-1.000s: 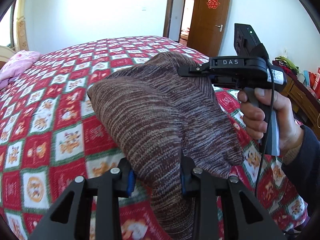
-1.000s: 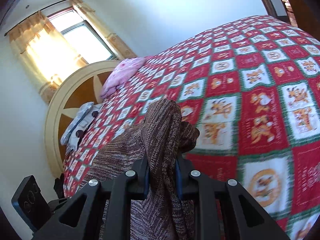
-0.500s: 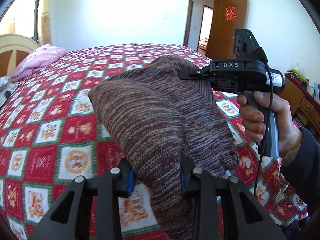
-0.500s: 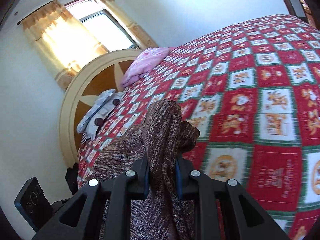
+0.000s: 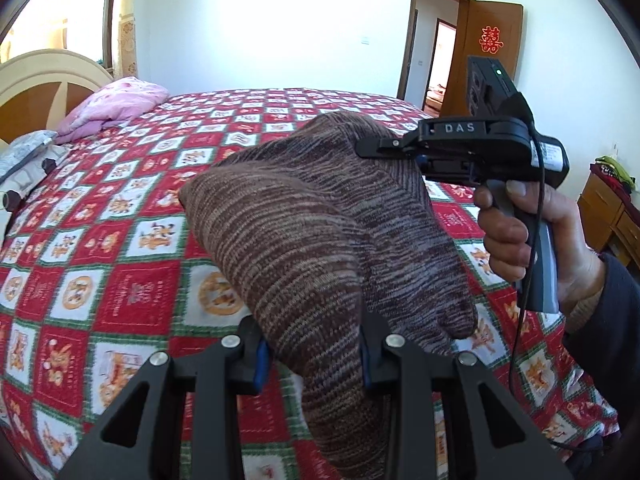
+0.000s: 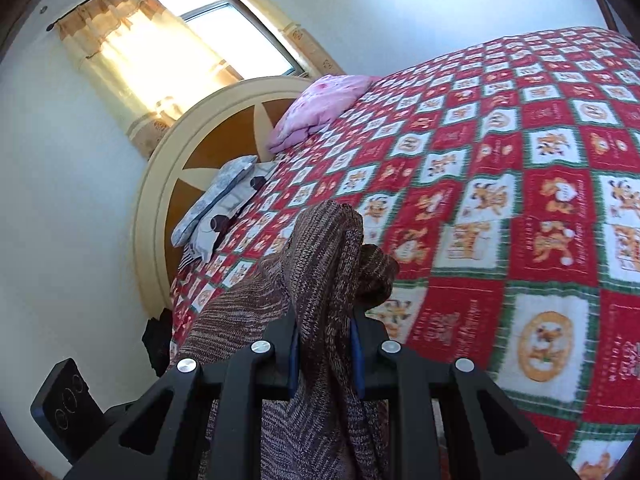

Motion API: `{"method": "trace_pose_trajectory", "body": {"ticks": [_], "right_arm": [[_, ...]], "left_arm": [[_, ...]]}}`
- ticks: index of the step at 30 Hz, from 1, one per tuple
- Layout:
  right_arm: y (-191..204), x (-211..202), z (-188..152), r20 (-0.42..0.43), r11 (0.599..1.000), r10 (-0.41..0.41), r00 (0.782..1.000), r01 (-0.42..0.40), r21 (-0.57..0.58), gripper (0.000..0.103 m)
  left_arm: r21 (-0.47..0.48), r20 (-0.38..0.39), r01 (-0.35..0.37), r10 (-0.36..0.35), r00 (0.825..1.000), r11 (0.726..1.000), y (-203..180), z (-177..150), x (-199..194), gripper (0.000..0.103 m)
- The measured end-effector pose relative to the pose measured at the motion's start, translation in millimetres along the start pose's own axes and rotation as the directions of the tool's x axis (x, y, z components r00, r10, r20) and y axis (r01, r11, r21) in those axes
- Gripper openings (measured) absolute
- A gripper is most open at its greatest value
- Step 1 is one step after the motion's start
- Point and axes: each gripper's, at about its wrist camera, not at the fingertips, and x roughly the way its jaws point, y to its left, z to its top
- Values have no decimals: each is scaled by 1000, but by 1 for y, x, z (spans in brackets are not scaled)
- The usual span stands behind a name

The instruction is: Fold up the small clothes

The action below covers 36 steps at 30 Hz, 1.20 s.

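Note:
A brown striped knit garment (image 5: pixel 304 232) hangs in the air above the bed, stretched between both grippers. My left gripper (image 5: pixel 312 356) is shut on a thick bunch of its near edge. In the left wrist view the right gripper (image 5: pixel 384 146) clamps the far upper edge, held by a hand (image 5: pixel 520 240). The right wrist view shows my right gripper (image 6: pixel 326 344) shut on a gathered fold of the same garment (image 6: pixel 332 248), which rises above the jaws and trails down to the left.
A bed with a red, white and green patterned quilt (image 5: pixel 120 264) fills the space below. A pink pillow (image 5: pixel 116 106) and grey bedding (image 6: pixel 216 200) lie by the curved headboard (image 6: pixel 208 148). An open wooden door (image 5: pixel 484 60) and a dresser (image 5: pixel 612 216) stand at the right.
Both grippers have carried the garment sideways along the bed toward its head; the headboard, window and pillows have come further into view. Both grips are unchanged.

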Motion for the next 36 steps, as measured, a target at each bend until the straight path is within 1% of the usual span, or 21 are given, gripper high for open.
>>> {"method": "trace_pose_trajectory", "body": {"ticks": [6, 14, 24, 33, 36], "right_arm": [[19, 24, 1, -28, 1000, 23, 999, -24, -14, 20], [37, 58, 0, -82, 999, 36, 996, -39, -30, 20], [35, 99, -7, -149, 1000, 21, 989, -23, -10, 20], [25, 118, -12, -178, 1000, 7, 984, -5, 11, 20], [22, 122, -13, -187, 1000, 4, 982, -1, 15, 20]], "left_arm": [[-20, 19, -34, 34, 999, 999, 20, -5, -10, 34], [-28, 7, -68, 68, 998, 997, 42, -16, -8, 34], [-61, -33, -85, 84, 996, 994, 57, -30, 5, 34], [-75, -69, -89, 84, 994, 993, 62, -41, 18, 34], [-68, -65, -90, 86, 994, 994, 62, -46, 20, 34]]}}
